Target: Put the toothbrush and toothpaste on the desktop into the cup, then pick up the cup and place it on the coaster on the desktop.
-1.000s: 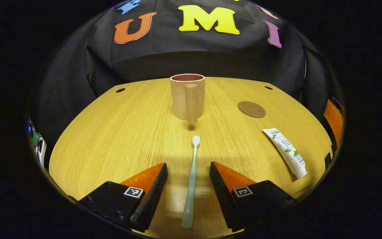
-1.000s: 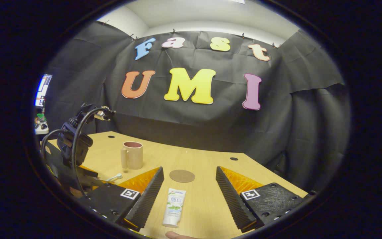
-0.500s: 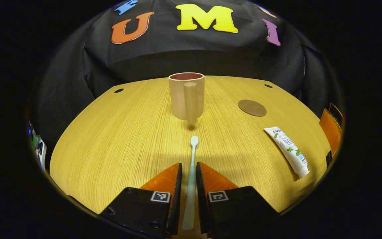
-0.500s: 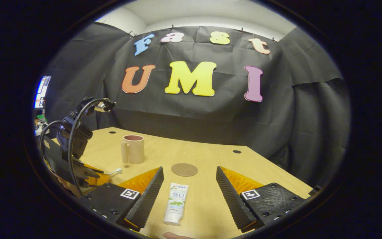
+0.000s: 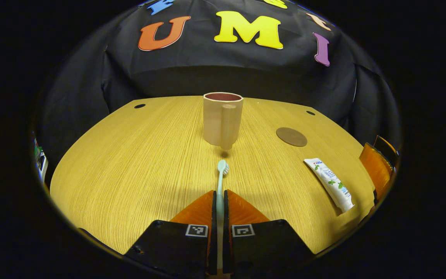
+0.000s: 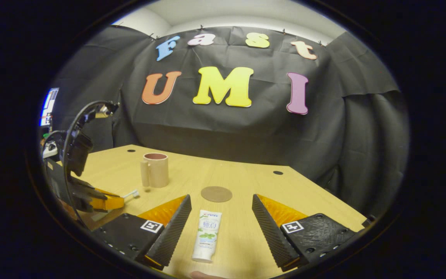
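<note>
Near edge of desk [image 5: 130,162]: left gripper [image 5: 219,197] clamped on toothbrush [image 5: 220,182], both fingers pinching handle, bristle head poking forward toward cup [image 5: 222,123]. Toothbrush looks light, stiff, slim; handle grip suits it, though thin plastic may twist in pinch. Cup upright at centre, handle facing near. Coaster [image 5: 291,136] right of cup. Right gripper [image 6: 220,209] spread wide, straddling toothpaste [image 6: 206,235] lying flat, not touching. Tube looks soft, squashy; best taken mid-body, gently.
</note>
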The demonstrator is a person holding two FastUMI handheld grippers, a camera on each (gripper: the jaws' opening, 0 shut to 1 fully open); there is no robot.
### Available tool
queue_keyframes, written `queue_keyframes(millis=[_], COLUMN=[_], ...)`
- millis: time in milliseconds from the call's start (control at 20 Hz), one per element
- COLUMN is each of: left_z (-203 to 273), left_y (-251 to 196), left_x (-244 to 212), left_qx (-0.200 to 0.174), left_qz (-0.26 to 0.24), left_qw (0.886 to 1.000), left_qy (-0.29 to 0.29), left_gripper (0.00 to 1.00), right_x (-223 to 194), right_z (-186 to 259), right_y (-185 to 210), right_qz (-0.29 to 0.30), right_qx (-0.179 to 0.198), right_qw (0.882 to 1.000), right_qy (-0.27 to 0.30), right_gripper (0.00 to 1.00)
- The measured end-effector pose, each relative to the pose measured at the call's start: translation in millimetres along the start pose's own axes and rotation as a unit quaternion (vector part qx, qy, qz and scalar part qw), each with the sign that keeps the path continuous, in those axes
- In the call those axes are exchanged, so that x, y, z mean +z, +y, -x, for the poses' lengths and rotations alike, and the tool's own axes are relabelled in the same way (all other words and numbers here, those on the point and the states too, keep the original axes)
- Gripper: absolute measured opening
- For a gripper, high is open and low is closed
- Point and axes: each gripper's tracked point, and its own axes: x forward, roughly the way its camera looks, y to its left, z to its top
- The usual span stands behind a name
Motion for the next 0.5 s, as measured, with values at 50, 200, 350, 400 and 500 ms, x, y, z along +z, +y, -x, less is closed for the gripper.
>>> queue_keyframes(millis=[50, 200, 350, 400, 500], left_z=[5, 22, 41, 46, 57], left_y=[3, 5, 8, 10, 12], left_x=[8, 38, 65, 73, 89], left_qx=[0.009, 0.018, 0.021, 0.023, 0.024], left_qz=[-0.007, -0.017, -0.007, -0.004, -0.003], left_qw=[1.000, 0.997, 0.993, 0.992, 0.989], left_qy=[-0.017, -0.071, -0.113, -0.126, -0.147], left_gripper=[0.08, 0.08, 0.08, 0.08, 0.08], right_x=[-2, -19, -37, -44, -58], right_z=[-2, -8, -11, -12, -12], right_y=[2, 8, 14, 16, 20], right_qz=[0.000, -0.006, -0.010, -0.013, -0.026], right_qx=[0.002, 0.008, 0.012, 0.017, 0.027], right_qw=[1.000, 1.000, 0.998, 0.997, 0.994], right_qy=[0.005, 0.030, 0.062, 0.074, 0.102], right_gripper=[0.97, 0.96, 0.94, 0.97, 0.92])
